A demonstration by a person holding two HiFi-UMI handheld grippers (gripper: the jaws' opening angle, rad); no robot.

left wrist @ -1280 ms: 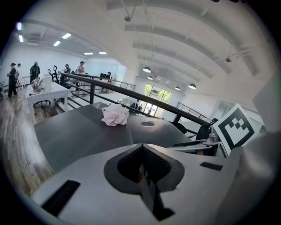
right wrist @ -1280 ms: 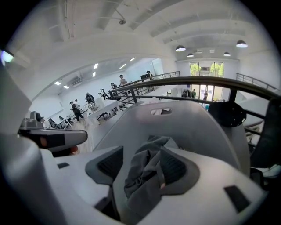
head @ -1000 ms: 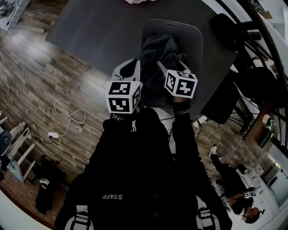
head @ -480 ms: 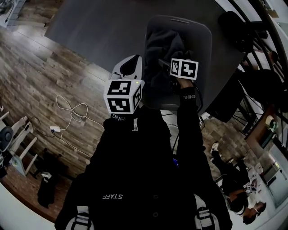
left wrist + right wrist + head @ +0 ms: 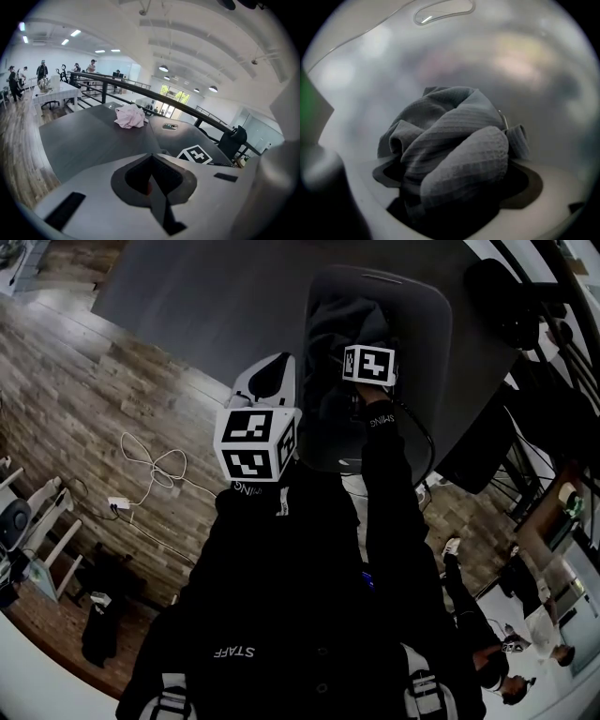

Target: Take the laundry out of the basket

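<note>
Laundry, a crumpled grey cloth (image 5: 454,150), lies in the basket (image 5: 427,324) on the bench (image 5: 84,140). With jaws just spread wide, the right tool (image 5: 457,187) straddles the cloth from above without pinching it, seemingly ready to grab. The left tool (image 5: 152,180) waits beside the basket, pressed together and empty.

You're working in a big open-plan office or lab hall, not a home. A white vaulted ceiling (image 5: 197,42) carries pendant lamps (image 5: 163,68), and a black railing (image 5: 140,91) edges a gallery. People (image 5: 42,70) stand around a white desk (image 5: 56,91), and a loose cable (image 5: 155,470) lies on the wood-plank floor (image 5: 84,381).
</note>
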